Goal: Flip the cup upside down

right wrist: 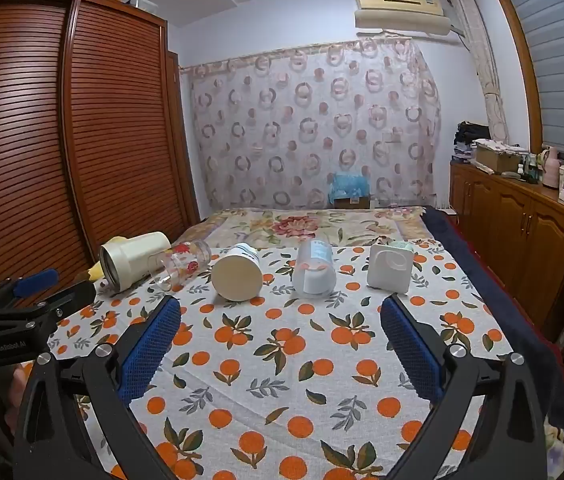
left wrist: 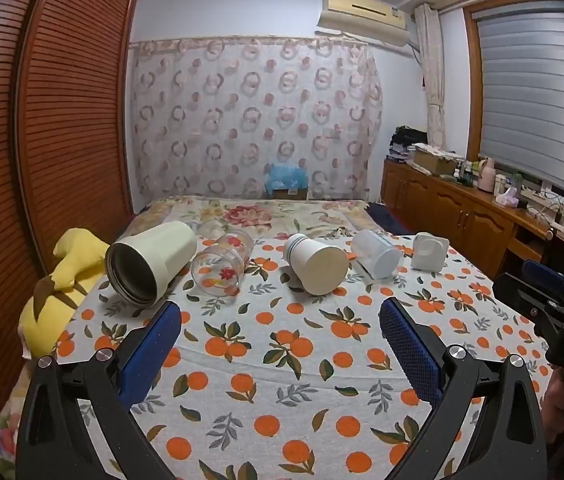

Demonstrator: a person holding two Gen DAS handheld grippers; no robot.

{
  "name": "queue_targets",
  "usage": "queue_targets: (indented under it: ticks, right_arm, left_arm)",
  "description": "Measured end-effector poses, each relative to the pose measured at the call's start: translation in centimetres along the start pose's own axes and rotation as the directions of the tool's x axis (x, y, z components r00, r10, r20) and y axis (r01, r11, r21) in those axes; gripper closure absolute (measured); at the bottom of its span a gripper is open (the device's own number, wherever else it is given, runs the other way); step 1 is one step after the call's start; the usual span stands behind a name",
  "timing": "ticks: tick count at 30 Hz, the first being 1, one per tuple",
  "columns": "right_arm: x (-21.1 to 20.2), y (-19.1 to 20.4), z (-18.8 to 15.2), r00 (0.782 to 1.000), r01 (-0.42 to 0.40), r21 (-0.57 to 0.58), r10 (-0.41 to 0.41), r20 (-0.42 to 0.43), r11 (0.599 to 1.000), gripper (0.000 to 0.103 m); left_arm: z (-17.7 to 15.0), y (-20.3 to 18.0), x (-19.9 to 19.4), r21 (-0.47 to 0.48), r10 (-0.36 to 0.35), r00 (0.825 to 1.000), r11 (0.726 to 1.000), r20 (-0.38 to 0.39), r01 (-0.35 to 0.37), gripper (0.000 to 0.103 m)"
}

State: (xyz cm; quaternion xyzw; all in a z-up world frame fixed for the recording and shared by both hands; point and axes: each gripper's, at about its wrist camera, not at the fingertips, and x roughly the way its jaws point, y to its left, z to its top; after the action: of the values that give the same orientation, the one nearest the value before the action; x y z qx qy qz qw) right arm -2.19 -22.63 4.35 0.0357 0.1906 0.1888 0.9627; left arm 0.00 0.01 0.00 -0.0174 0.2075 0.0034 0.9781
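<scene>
Five cups lie on their sides in far row on orange-print cloth (left wrist: 282, 360): cream cup (left wrist: 154, 264) far left, glass cup (left wrist: 224, 266) beside it. Left gripper (left wrist: 280, 356) and right gripper (right wrist: 280, 354) both spread wide, holding nothing.

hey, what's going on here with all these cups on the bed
A person holds two grippers, left gripper and right gripper, both open and empty, above an orange-print cloth. Five cups lie on their sides: cream tumbler, flowered glass, beige cup, frosted cup, white square cup. None is gripped yet.
</scene>
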Motion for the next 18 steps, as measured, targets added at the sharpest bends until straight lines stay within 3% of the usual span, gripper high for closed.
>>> queue_targets:
  ticks: [18]
  right_arm:
    - [-0.02, 0.05, -0.02, 1.000, 0.001, -0.004, -0.001, -0.002, 1.000, 0.002]
  left_arm:
    - [0.00, -0.01, 0.01, 0.000, 0.000, 1.000, 1.000, -0.002, 0.000, 0.007]
